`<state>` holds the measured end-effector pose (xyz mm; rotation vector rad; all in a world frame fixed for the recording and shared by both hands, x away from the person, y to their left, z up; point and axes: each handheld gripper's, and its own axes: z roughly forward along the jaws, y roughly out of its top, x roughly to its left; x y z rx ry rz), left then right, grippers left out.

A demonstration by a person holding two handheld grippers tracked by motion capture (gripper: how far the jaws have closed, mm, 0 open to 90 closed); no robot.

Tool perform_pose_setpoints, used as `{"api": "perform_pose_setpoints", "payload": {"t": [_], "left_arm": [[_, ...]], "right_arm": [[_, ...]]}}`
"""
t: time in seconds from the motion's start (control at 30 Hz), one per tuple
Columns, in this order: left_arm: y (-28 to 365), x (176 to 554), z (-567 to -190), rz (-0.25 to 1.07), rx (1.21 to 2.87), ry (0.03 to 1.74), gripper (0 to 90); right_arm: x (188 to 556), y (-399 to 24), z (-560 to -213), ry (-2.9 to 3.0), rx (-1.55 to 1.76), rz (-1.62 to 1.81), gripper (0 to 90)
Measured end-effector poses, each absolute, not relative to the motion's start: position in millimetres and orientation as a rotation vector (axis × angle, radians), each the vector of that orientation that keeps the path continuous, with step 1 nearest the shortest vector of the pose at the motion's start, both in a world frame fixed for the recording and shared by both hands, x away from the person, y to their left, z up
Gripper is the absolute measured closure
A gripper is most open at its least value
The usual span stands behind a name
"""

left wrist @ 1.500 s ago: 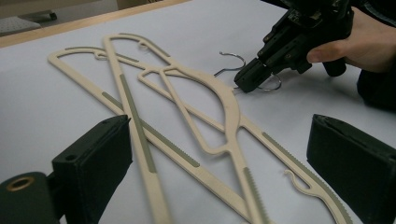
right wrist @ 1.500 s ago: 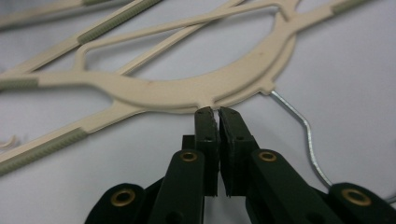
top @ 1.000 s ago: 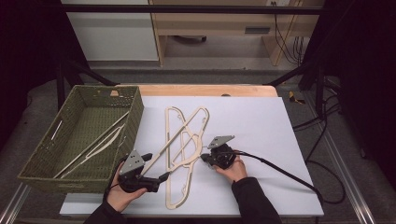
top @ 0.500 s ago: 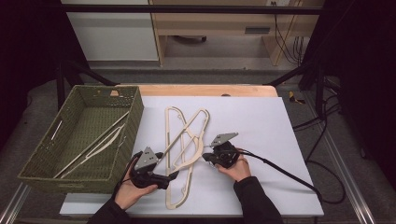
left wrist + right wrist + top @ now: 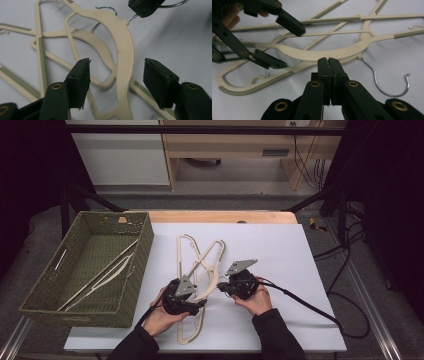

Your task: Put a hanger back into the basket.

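White sheeting covers the bench (image 5: 300,270), with a green woven basket (image 5: 45,292) at its left edge holding hangers. Cream plastic hangers (image 5: 200,265) lie crossed mid-bench between both hands. Over them, the left hand-held gripper (image 5: 116,83) straddles the top hanger's (image 5: 123,50) arm, its jaws just closing, pads not yet pressing. Opposite, the right hand-held gripper (image 5: 328,65) is pressed together at that hanger's neck, beside the metal hook (image 5: 384,82).

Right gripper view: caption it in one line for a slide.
Right gripper shut at the neck of a cream hanger, its wire hook alongside; left gripper closing around the hanger's arm.
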<state>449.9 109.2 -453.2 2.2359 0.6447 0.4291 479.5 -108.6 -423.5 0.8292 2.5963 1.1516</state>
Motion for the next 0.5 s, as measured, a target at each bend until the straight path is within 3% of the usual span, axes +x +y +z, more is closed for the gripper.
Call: {"api": "perform_pose_setpoints", "payload": {"t": [0.37, 0.5], "left_arm": [[98.4, 448.4, -456.7, 0.455, 2.273, 0.67, 73.3], [96.9, 445.2, -455.3, 0.481, 2.276, 0.653, 75.6]], "right_arm": [[476.6, -108.2, -417.6, 2.581, 0.828, 1.162, 89.2], [476.1, -109.9, -415.6, 2.574, 0.8, 1.174, 88.8]]}}
